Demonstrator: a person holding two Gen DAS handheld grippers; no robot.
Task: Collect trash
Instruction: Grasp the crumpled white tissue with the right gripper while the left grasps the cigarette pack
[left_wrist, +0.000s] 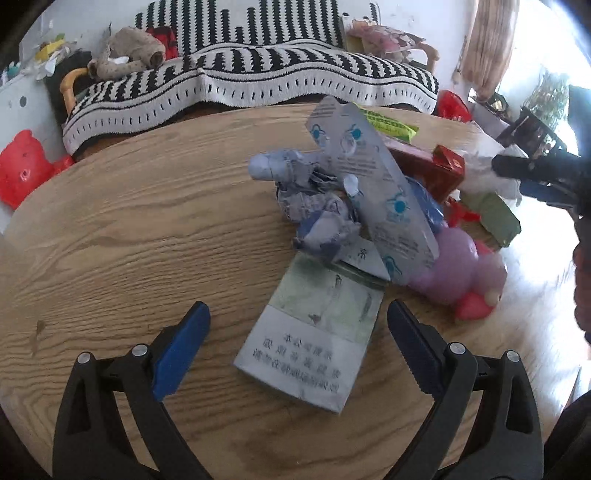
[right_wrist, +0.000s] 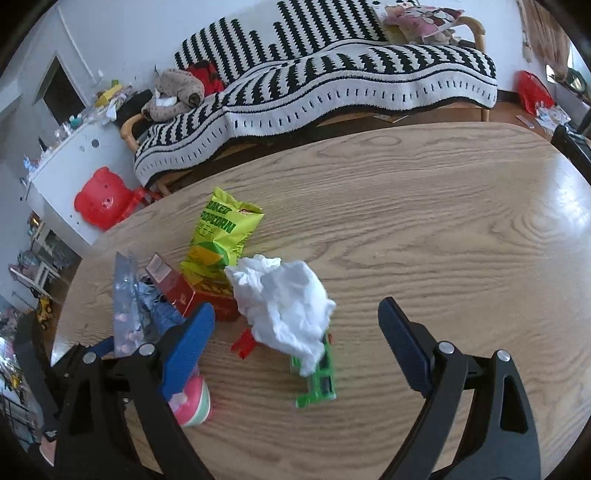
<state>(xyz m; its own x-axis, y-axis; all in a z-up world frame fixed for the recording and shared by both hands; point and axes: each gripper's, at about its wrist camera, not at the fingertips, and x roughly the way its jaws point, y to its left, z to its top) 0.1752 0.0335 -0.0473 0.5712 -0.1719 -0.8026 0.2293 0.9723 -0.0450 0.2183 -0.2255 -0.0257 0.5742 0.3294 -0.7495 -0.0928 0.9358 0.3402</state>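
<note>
A heap of trash lies on the wooden table (left_wrist: 129, 221). In the left wrist view a flattened pale carton with printed characters (left_wrist: 310, 332) lies between the wide-apart fingers of my left gripper (left_wrist: 297, 314), which is open and holds nothing. Behind it sit crumpled printed paper (left_wrist: 317, 206), a silver blister card (left_wrist: 373, 177), a red box (left_wrist: 424, 166) and a pink toy (left_wrist: 458, 269). In the right wrist view my right gripper (right_wrist: 295, 314) is open above a crumpled white tissue (right_wrist: 288, 299), which lies on a green box (right_wrist: 317, 384). A yellow-green popcorn bag (right_wrist: 221, 232) lies beyond.
A sofa with a black-and-white striped blanket (right_wrist: 332, 81) stands behind the table (right_wrist: 443, 221). A red bear-shaped stool (right_wrist: 103, 203) sits by a white cabinet on the left. The right gripper's black body (left_wrist: 546, 177) shows at the right edge of the left wrist view.
</note>
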